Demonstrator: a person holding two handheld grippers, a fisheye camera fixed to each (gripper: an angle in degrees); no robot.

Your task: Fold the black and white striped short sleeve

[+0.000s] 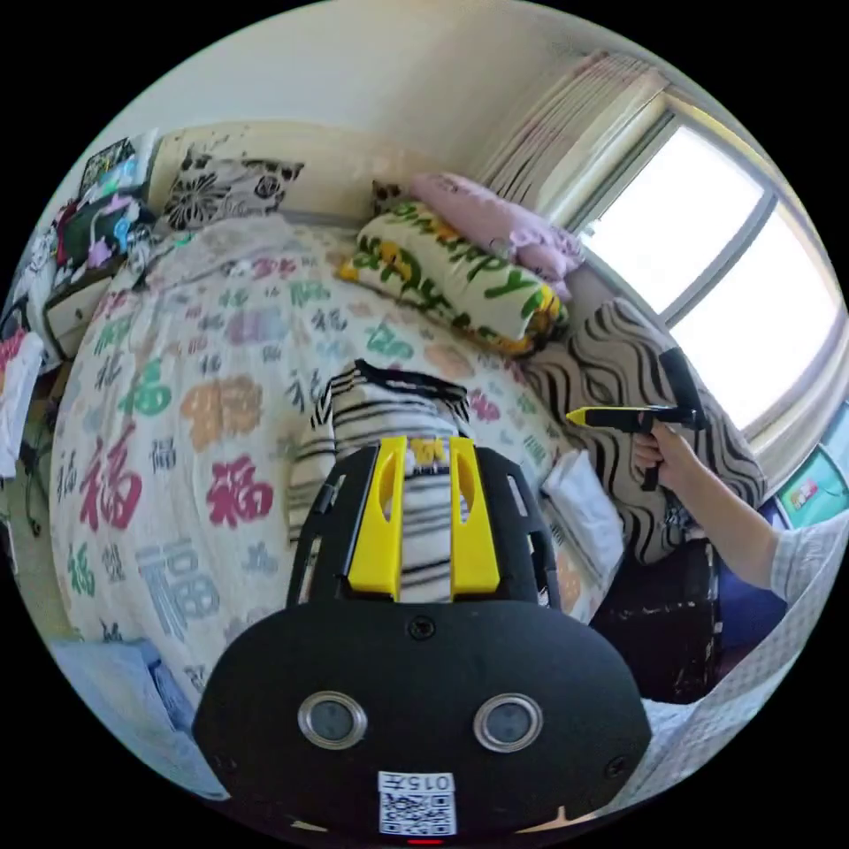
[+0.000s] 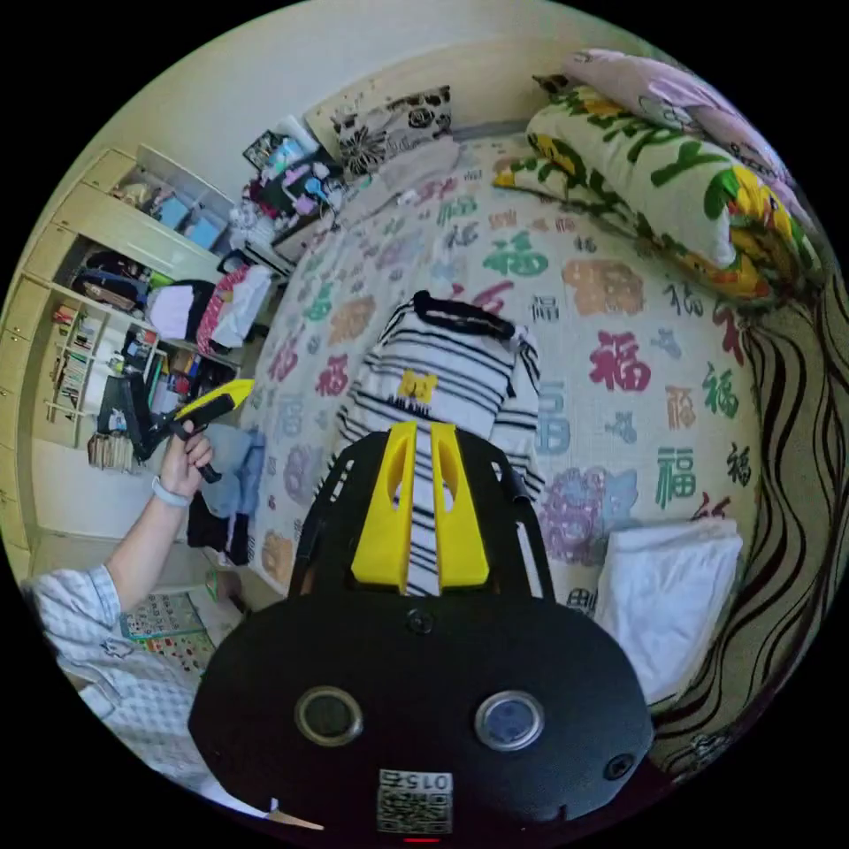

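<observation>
Knit, black-and-white striped short sleeve (image 2: 442, 376) lies flat mid-bed (image 2: 619, 292), collar toward the headboard. Likely light, limp and stretchy; best pinched at hem corners. Left gripper (image 1: 424, 460) and right gripper (image 2: 423, 447) held above, jaws parted, empty.

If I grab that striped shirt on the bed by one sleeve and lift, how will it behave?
The striped shirt lies flat and follows the bedspread, so it is probably limp and would likely hang and stretch from the sleeve. It looks thin, so probably light. The printed bedspread seems soft, so pushing may bunch the shirt rather than slide it.
</observation>
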